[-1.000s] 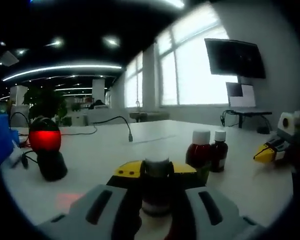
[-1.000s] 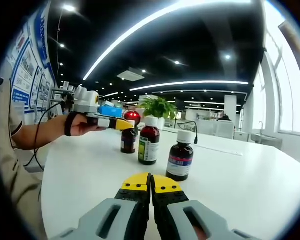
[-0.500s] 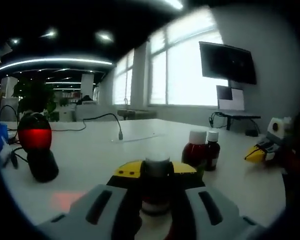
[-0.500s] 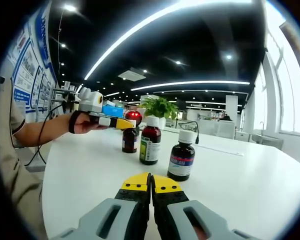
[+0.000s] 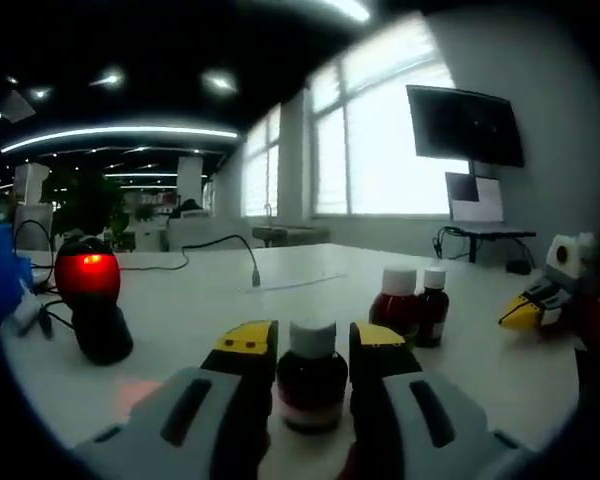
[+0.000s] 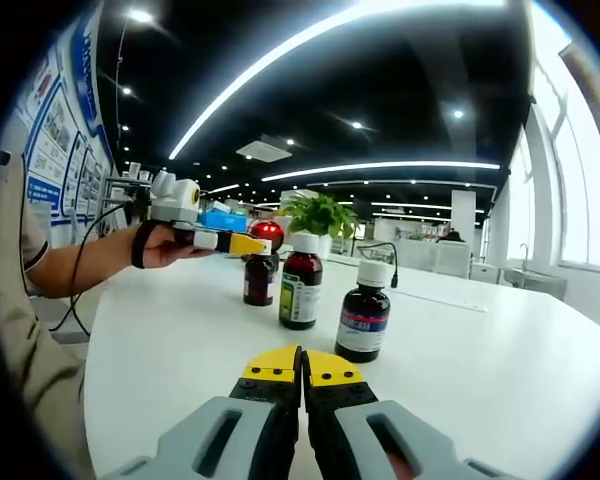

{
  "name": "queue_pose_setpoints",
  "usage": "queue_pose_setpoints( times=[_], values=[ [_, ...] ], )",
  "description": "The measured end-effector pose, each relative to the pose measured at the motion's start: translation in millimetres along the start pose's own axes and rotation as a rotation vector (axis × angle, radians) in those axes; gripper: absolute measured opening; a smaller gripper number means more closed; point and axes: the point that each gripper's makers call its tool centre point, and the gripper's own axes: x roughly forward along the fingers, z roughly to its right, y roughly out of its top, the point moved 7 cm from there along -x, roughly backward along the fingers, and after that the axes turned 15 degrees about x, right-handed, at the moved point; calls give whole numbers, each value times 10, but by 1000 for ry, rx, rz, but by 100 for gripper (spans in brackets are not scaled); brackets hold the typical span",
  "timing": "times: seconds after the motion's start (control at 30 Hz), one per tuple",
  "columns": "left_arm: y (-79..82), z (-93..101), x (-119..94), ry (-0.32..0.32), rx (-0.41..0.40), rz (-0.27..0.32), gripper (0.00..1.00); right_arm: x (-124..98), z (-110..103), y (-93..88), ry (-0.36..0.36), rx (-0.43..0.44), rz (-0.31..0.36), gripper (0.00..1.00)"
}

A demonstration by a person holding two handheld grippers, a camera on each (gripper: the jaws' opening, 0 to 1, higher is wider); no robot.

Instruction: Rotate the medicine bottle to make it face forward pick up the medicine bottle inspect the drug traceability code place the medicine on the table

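**Bottle stands upright between parted left jaws on white table**

A small dark medicine bottle (image 5: 311, 385) with a pale cap is seen upright on the white table (image 5: 200, 300), its long axis vertical, directly ahead of the left gripper (image 5: 311, 345) and flanked by the two yellow-tipped jaws. A narrow gap appears on either side of the glass, so the left gripper is judged spread and not clamping, though contact low on the bottle cannot be ruled out in the dim left gripper view. The same bottle (image 6: 259, 280) is seen in the right gripper view just beneath the left gripper (image 6: 220, 242), which is held in a person's hand (image 6: 158, 247).

The right gripper (image 6: 302, 372) is pictured with its yellow tips pressed together on nothing, low over the table and well apart from that bottle; the left hand is plainly the nearer one.

Two further bottles are shown close by: a taller bottle (image 6: 300, 282) with a green-and-white label and a squat bottle (image 6: 362, 312) with a blue-and-red label, both in smooth dark glass or plastic with white ribbed caps. A rounded black scanner (image 5: 92, 300) glowing red is set to one side, a red patch of light (image 5: 138, 392) cast on the matte tabletop near it. The label side of the flanked bottle cannot be read.
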Motion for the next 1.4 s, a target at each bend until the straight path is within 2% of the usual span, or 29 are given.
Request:
queue_pose_setpoints(
  times=[0.1,0.27,0.67,0.83,1.0,1.27,1.4],
  values=[
    [36,37,16,69,59,-7,21,-1,-5,-1,1,-2,0,0],
    [99,168,1,139,67,-16,21,-4,-8,-1,1,-2,1,0],
    [32,210,37,289,15,-62,18,-6,3,2,4,-5,3,0],
    [11,221,35,314,5,-67,12,-7,5,3,4,-5,4,0],
    [6,217,29,325,8,-63,11,-7,9,4,4,-7,5,0],
    [2,199,32,306,24,-58,11,-6,15,5,5,-8,4,0],
    [5,181,31,270,27,-52,11,-3,20,4,5,-9,3,0]
  ],
)
